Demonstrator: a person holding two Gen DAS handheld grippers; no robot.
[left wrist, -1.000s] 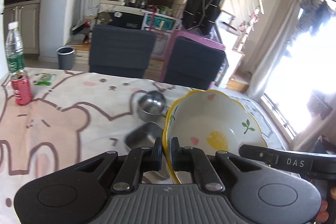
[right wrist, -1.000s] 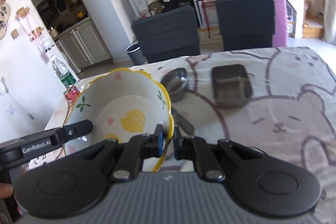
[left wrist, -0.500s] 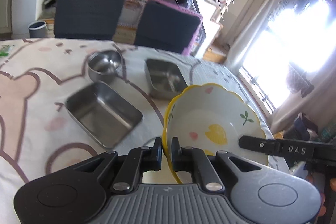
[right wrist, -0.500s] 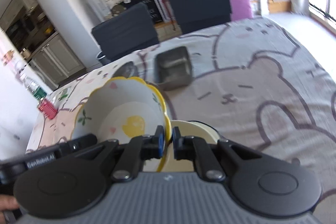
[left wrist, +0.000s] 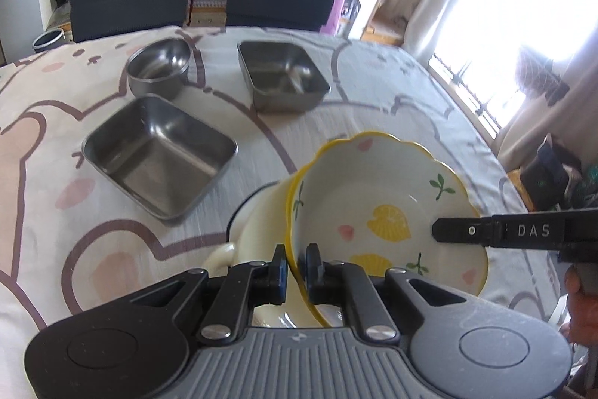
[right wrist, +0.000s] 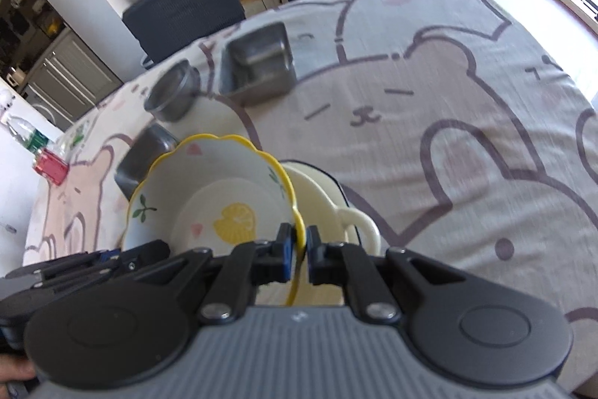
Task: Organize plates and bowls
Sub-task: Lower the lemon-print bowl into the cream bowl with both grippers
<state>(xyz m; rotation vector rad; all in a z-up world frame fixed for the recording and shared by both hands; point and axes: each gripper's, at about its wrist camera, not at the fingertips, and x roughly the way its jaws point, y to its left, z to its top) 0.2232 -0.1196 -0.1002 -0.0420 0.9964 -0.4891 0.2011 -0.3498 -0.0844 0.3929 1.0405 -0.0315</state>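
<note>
The flowered bowl (left wrist: 385,208) is held off the bench (left wrist: 392,92) by both tools: the left hand-held gripper (left wrist: 296,262) is clamped on its rim at 9 o'clock, the right hand-held gripper (right wrist: 298,242) on the opposite rim at 3 o'clock. Directly beneath it a cream handled bowl (left wrist: 258,223) is seen, which was not under it a second ago; over that second the flowered bowl has been carried across the bench and brought low over this cream one. It is judged that nesting is about to be completed, with only lowering and release outstanding. A slight tilt of the flowered bowl is noted, so a rim-on-rim knock is possible. Further out, at 10 o'clock, a large steel tray (left wrist: 159,152) lies near; a round steel bowl (left wrist: 160,66) and a small steel tray (left wrist: 282,73) stand well apart at 12 o'clock, unsorted.
</note>
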